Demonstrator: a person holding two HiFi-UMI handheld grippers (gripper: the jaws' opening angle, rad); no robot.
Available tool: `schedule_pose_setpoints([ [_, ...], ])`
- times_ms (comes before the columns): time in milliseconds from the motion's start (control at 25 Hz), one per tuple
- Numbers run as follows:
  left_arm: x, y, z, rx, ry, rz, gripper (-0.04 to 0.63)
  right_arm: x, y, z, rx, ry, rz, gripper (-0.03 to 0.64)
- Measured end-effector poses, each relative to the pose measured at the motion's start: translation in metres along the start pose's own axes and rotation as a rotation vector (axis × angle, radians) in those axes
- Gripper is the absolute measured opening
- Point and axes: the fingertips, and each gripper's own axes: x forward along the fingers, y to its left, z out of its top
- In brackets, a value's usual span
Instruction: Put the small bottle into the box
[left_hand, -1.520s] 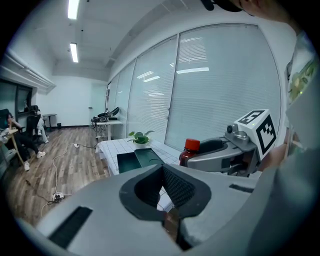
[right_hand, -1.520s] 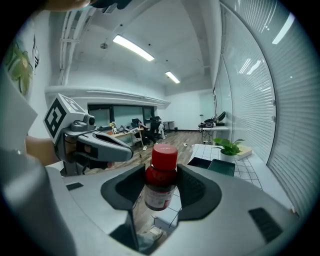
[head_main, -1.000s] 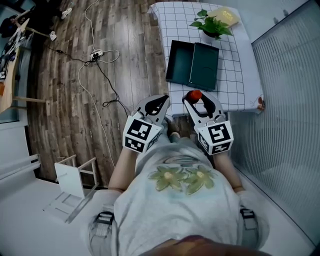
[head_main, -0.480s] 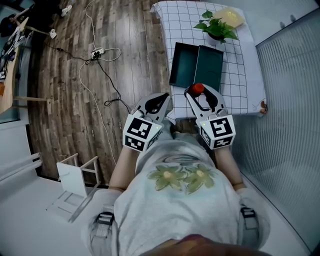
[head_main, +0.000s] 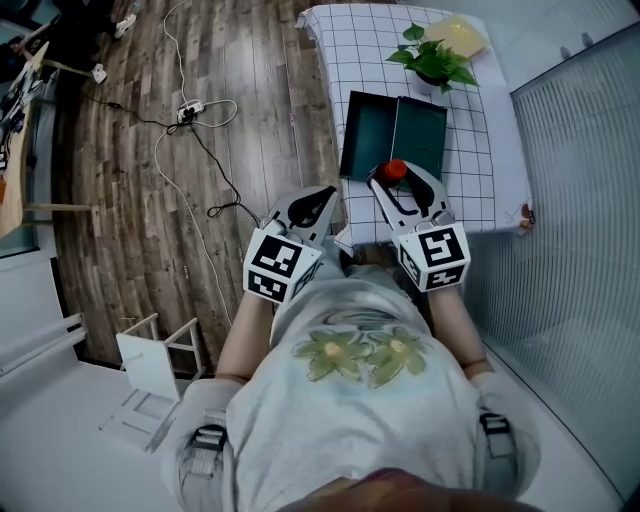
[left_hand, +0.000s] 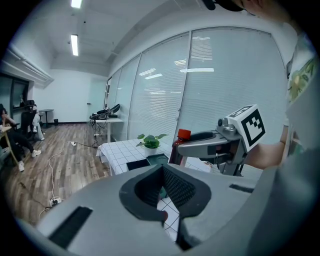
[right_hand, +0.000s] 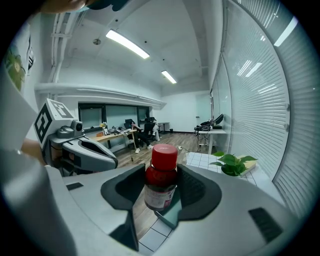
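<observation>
Carried forward since a moment ago, the small bottle (right_hand: 161, 181) is held clamped upright in the right gripper (head_main: 394, 172), just short of the open box (head_main: 372, 135) on the table (head_main: 470, 165). Lowering it inside is called for next. The left gripper (left_hand: 161, 170) is held closed and empty.

1. The table (head_main: 340, 60) stands ahead of me.
2. The box (head_main: 370, 135) lies open on it, with the plant (head_main: 432, 60) behind the box.
3. My right gripper (head_main: 398, 180) has the small bottle (head_main: 392, 170) upright between its jaws, by the box's near edge.
4. My left gripper (head_main: 312, 205) is left of it, near the table's near left corner.
</observation>
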Motion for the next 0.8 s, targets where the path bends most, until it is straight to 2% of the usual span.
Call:
schedule_pose_setpoints([
  [560,0.009,0.022,-0.009,-0.038,0.028,-0.016,0.006,0.033,-0.008,-0.008,0.000,0.047,-0.010,0.198],
  [800,0.010,0.033,-0.012,-0.044,0.041,-0.008,0.006,0.042,-0.013,-0.019,0.034,0.069,-0.022,0.198],
])
